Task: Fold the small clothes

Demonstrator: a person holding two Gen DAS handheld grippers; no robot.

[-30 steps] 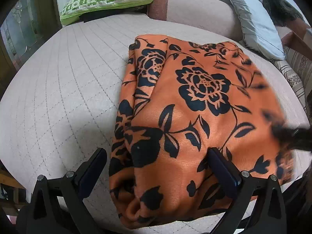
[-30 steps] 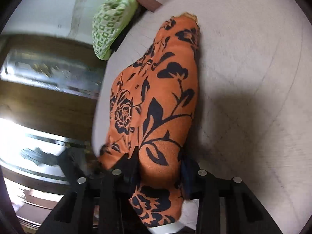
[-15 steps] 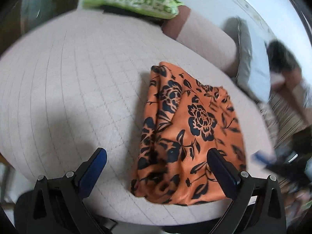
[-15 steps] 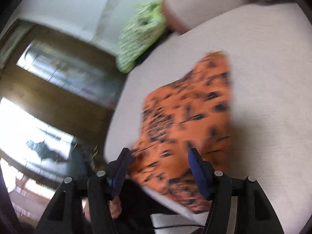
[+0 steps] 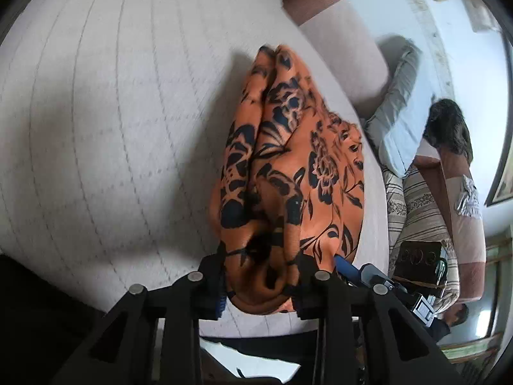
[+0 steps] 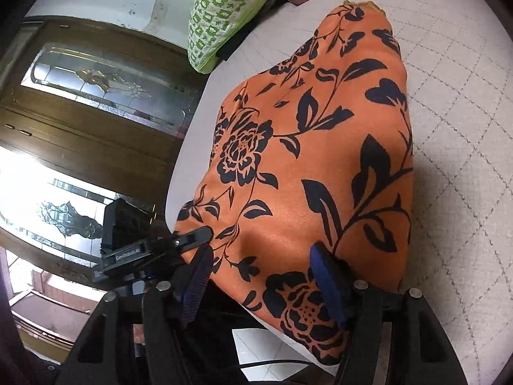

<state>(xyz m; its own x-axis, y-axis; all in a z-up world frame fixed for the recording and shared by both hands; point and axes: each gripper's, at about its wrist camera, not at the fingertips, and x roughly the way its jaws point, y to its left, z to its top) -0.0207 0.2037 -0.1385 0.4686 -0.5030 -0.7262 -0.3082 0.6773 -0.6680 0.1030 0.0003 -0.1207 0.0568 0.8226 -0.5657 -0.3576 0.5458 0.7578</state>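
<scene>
The orange floral garment [image 6: 307, 166] lies folded on a quilted bed [image 5: 96, 112], its near end at the edge. The left tongs [image 5: 259, 276] are closing, fingers pinching a bunched fold. The right tongs [image 6: 263, 276] stand open, straddling the cloth's near hem.

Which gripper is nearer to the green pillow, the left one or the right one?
Cannot tell: both grippers are at the near edge of the orange cloth, left gripper closing on it, right gripper astride it, green pillow far beyond.

text: "GenRobot.AI" (small, faint) | on: left tool [image 6: 192, 240] body
</scene>
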